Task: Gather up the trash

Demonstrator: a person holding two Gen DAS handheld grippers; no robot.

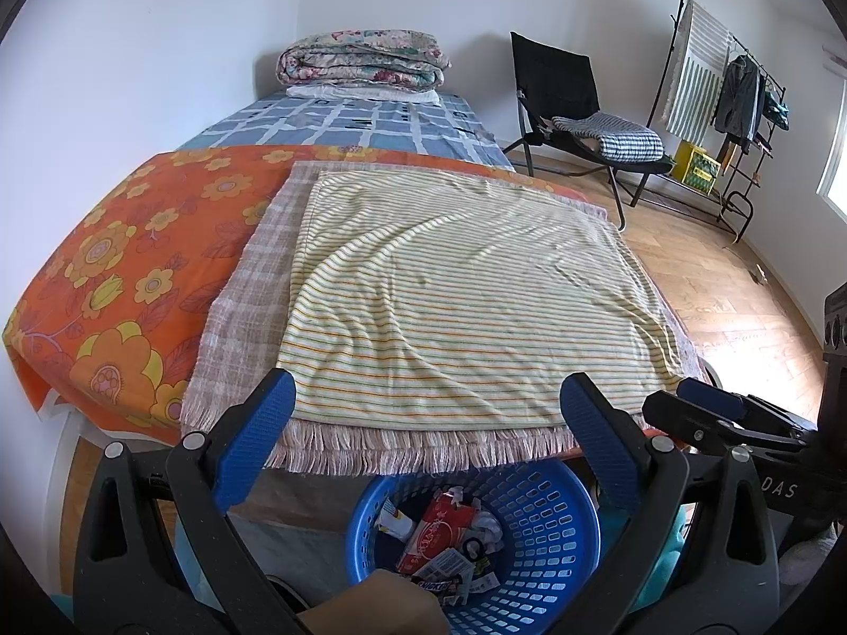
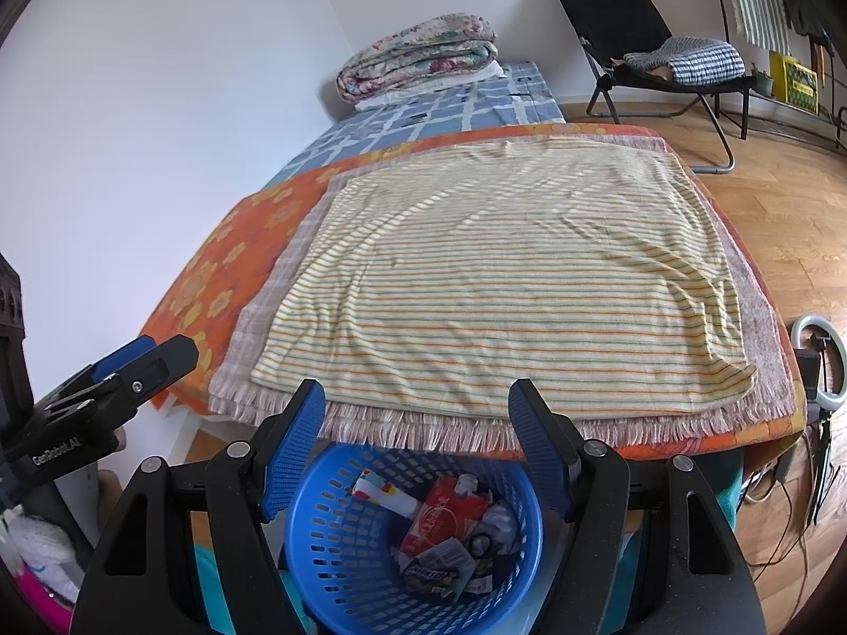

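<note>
While both of my grippers hang over the foot of the bed, the left gripper (image 1: 426,434) and the right gripper (image 2: 415,442) each stand with blue-padded jaws spread wide and nothing between them. Directly below them on the floor, against the bed's near edge, sits a blue perforated plastic basket (image 1: 550,540). Collected trash lies in it: a red printed wrapper (image 2: 447,521), a Snickers bar wrapper (image 2: 429,575), a crumpled white paper ball (image 2: 500,524) and a white carton with coloured marks (image 2: 378,492) leaning on the basket's far wall.

On the bed's near end I see a yellow striped towel (image 1: 450,291) spread flat on a fringed, checked pinkish blanket (image 1: 249,286), whose fringe hangs over the near edge above the basket. Both lie on an orange flowered sheet (image 1: 122,264) that reaches the bed's left edge by the wall. Beyond it runs a blue checked sheet (image 1: 360,124), and at the far end, against the wall, a folded floral quilt (image 1: 362,58) rests on a white pillow.

To the right, on the wooden floor, a black folding chair (image 1: 561,90) carries folded checked cloth, and a black clothes rack (image 1: 741,95) stands near the window.
</note>
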